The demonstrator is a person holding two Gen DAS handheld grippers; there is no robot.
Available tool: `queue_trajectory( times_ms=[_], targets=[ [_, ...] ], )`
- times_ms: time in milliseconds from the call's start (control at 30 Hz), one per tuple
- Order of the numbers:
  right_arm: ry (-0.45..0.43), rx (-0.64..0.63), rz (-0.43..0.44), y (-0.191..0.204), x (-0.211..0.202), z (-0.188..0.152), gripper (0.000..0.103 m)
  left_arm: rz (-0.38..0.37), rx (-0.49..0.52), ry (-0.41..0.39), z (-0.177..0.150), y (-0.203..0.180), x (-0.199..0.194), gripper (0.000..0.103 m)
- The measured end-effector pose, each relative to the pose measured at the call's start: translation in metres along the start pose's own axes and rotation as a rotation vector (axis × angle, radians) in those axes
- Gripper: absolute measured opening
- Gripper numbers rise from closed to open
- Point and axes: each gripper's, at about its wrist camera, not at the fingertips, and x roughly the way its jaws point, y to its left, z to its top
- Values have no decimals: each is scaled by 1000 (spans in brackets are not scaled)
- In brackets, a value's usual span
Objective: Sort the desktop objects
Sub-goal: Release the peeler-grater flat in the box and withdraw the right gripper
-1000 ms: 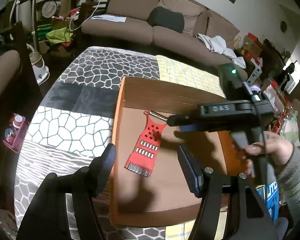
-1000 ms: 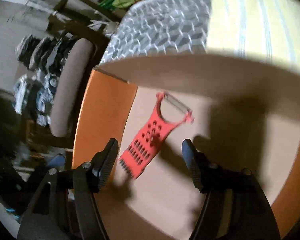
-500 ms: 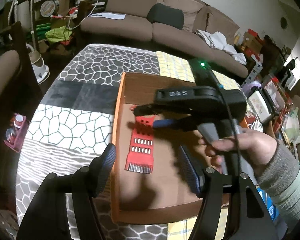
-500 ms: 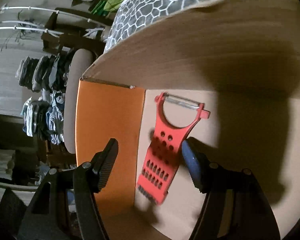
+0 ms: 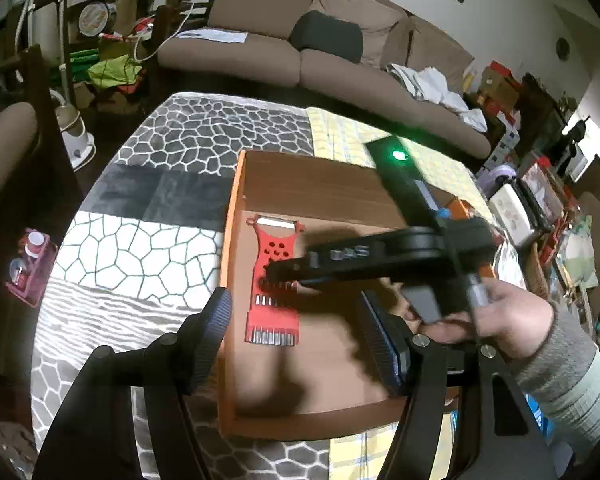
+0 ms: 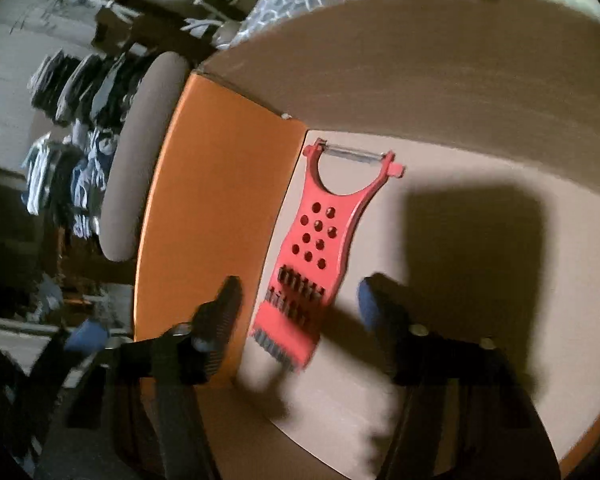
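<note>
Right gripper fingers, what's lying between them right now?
In the right wrist view, the red peeler's grater end lies between the closing right gripper's fingers, flat on the box floor, pads not yet touching it.

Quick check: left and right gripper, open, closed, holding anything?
Left gripper: open, empty, above the orange box.
Right gripper: jaws closing around the red grater-peeler, pads not yet pressing it.

A red grater (image 5: 274,280) is seen lying flat in an orange box (image 5: 230,248) on a patterned cloth (image 5: 140,248). The right gripper (image 5: 270,274) is held by a hand (image 5: 507,320) coming in from 3 o'clock, and its tip is over the middle of the grater. The left gripper (image 5: 296,332) is seen at 6 o'clock with its jaws apart and nothing held between them. A brown sofa (image 5: 300,52) is seen at 12 o'clock.
</note>
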Motion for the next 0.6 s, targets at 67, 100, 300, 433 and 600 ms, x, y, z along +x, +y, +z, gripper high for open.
queue_trajectory(
  times_ms=[67, 100, 300, 433, 600],
  targets=[
    [-23, 4, 10, 1, 3, 3, 47, 9, 7, 9, -1, 0, 2, 67],
    [-25, 8, 14, 2, 4, 4, 47, 11, 7, 11, -1, 0, 2, 67],
    [-45, 15, 0, 2, 1, 11, 47, -1, -6, 15, 1, 2, 4, 67],
    [-60, -5, -25, 4, -9, 10, 47, 1, -4, 15, 0, 1, 4, 70],
    [-105, -56, -47, 10, -49, -3, 56, -5, 3, 7, 1, -3, 2, 87]
  ],
)
